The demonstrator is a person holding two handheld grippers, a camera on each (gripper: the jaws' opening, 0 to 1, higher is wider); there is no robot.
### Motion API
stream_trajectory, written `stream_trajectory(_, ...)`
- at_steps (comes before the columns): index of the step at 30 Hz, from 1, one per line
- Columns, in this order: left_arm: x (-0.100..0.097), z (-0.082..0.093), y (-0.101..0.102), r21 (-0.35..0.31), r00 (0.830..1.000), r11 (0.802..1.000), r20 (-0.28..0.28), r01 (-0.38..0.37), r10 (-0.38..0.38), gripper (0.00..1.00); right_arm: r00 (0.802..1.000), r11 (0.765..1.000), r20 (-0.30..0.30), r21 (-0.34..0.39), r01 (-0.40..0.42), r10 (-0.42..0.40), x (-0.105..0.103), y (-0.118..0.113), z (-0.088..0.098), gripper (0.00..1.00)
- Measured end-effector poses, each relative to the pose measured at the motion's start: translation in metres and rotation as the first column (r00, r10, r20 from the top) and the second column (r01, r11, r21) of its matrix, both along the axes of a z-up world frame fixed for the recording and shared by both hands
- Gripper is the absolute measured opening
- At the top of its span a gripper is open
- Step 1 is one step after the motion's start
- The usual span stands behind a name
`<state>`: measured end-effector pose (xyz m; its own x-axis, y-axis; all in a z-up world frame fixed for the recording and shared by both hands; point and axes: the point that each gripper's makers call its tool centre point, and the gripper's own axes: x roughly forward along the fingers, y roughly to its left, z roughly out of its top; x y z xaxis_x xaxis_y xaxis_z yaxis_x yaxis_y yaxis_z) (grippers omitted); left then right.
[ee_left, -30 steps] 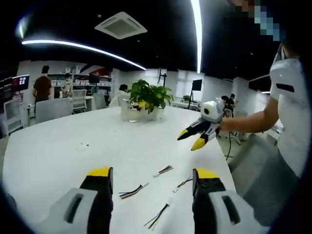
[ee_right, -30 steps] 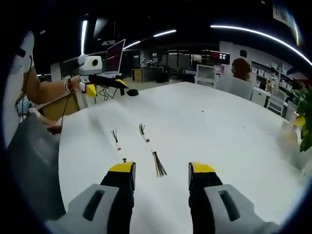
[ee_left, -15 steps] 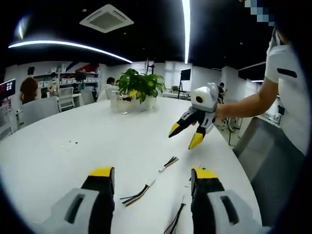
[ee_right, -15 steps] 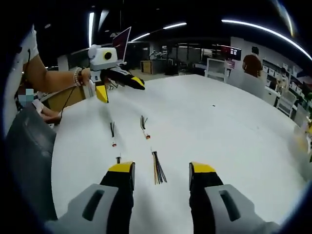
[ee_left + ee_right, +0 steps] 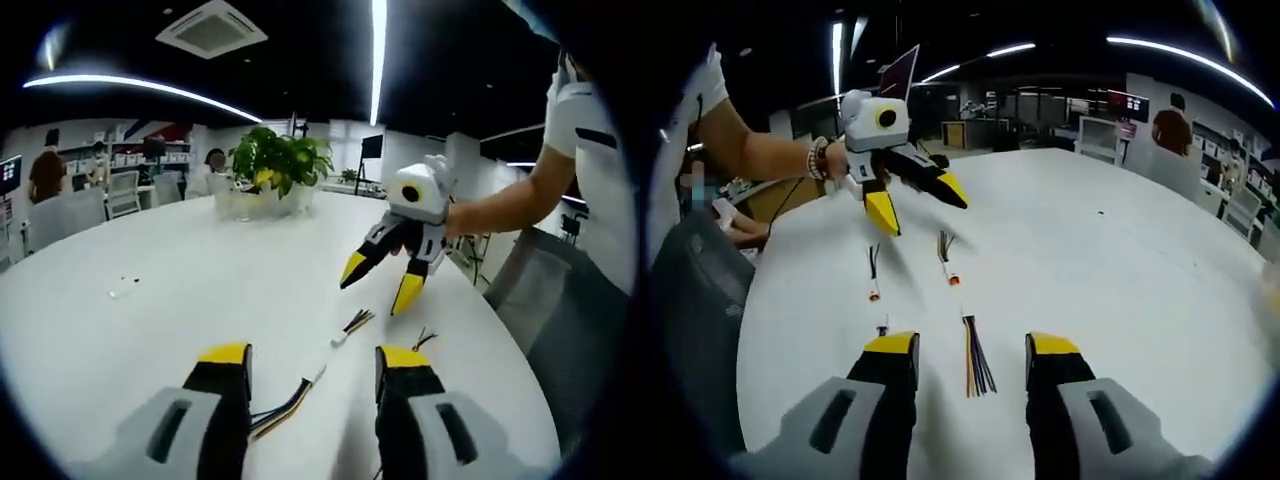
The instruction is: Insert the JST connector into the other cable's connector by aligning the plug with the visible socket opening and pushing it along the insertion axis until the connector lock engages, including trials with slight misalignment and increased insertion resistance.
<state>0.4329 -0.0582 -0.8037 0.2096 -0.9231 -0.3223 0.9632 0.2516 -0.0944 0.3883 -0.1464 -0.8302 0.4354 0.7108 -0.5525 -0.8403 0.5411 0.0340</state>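
Several short JST cables with coloured wires lie loose on the white table (image 5: 150, 260). In the left gripper view one cable (image 5: 287, 403) lies between my left gripper's (image 5: 313, 362) open jaws, and another cable (image 5: 351, 325) lies just beyond. My right gripper (image 5: 380, 282) hovers open above that far cable. In the right gripper view a wire bundle (image 5: 975, 362) lies between my right gripper's (image 5: 971, 348) open jaws. Two cables with connectors (image 5: 873, 272) (image 5: 949, 258) lie farther out, below the open left gripper (image 5: 918, 202). Neither gripper holds anything.
A potted plant (image 5: 278, 165) stands at the far side of the table. A person's arm (image 5: 500, 205) and torso are at the right table edge, with a dark chair (image 5: 695, 330) beside them. Chairs and people stand in the background.
Both grippers have come closer together and lower over the cables, each larger in the other's view. The left gripper's jaws stand slightly narrower. The cables lie as before.
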Motion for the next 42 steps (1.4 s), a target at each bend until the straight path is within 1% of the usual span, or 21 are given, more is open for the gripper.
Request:
stream_trajectory(2,0.001,-0.004,-0.002,0.002,1.000,1.000,0.001,0.005,-0.005,0.42,1.000,1.000,-0.003,0.003,-0.008,0.008,0.001,0.003,-0.002,0.42)
stream_trajectory(4,0.003,-0.012,-0.003,0.026,1.000,1.000,-0.003,0.005,-0.005,0.40,1.000,1.000,0.005,-0.004,-0.017,0.017,0.003,0.005,-0.003,0.40)
stream_trajectory(6,0.002,-0.020,-0.004,0.053,1.000,0.999,0.002,0.011,-0.011,0.38,1.000,1.000,0.007,0.007,-0.024,0.023,0.005,0.008,-0.003,0.38)
stream_trajectory(8,0.001,-0.023,-0.005,0.060,1.000,0.998,0.017,0.023,-0.024,0.28,1.000,1.000,0.010,0.012,-0.028,0.028,0.007,0.011,-0.004,0.35)
stream_trajectory(9,0.001,-0.026,-0.006,0.059,1.000,0.998,0.011,0.026,-0.027,0.25,1.000,1.000,0.009,0.011,-0.030,0.029,0.008,0.012,-0.006,0.35)
stream_trajectory(12,0.002,-0.033,-0.008,0.059,1.000,0.998,-0.001,0.021,-0.021,0.26,0.999,0.999,0.001,0.009,-0.038,0.038,0.009,0.016,-0.011,0.34)
stream_trajectory(14,0.001,-0.037,-0.009,0.074,1.000,0.997,0.002,0.029,-0.030,0.23,0.999,0.999,-0.002,0.008,-0.044,0.044,0.009,0.018,-0.013,0.32)
stream_trajectory(16,-0.001,-0.040,-0.011,0.083,0.999,0.996,0.009,0.039,-0.040,0.23,0.999,0.999,-0.002,0.007,-0.054,0.054,0.009,0.020,-0.015,0.30)
stream_trajectory(18,-0.005,-0.040,-0.014,0.087,0.999,0.995,0.011,0.048,-0.049,0.22,0.998,0.998,0.001,0.006,-0.061,0.061,0.009,0.021,-0.016,0.29)
stream_trajectory(20,-0.007,-0.040,-0.014,0.080,0.998,0.995,0.009,0.054,-0.055,0.18,0.998,0.998,0.002,0.005,-0.065,0.065,0.010,0.022,-0.018,0.27)
stream_trajectory(24,-0.009,-0.041,-0.017,0.079,0.998,0.995,0.016,0.063,-0.064,0.15,0.998,0.998,0.004,0.011,-0.067,0.067,0.012,0.024,-0.019,0.23)
stream_trajectory(27,-0.006,-0.043,-0.016,0.082,0.998,0.995,0.012,0.064,-0.065,0.12,0.998,0.997,0.008,0.013,-0.070,0.070,0.014,0.025,-0.019,0.22)
stream_trajectory(32,-0.007,-0.043,-0.016,0.075,0.998,0.995,0.013,0.067,-0.068,0.07,0.996,0.996,0.013,0.020,-0.086,0.086,0.015,0.029,-0.020,0.14)
stream_trajectory(35,-0.008,-0.046,-0.015,0.096,0.997,0.993,0.019,0.072,-0.074,0.03,0.996,0.996,0.020,0.019,-0.086,0.086,0.017,0.030,-0.021,0.09)
stream_trajectory(36,-0.009,-0.046,-0.015,0.092,0.997,0.993,0.023,0.072,-0.074,0.02,0.996,0.996,0.018,0.018,-0.084,0.084,0.018,0.030,-0.022,0.08)
stream_trajectory(42,-0.013,-0.045,-0.014,0.089,0.996,0.993,0.027,0.077,-0.080,0.01,0.997,0.997,0.010,0.013,-0.078,0.078,0.021,0.027,-0.027,0.05)
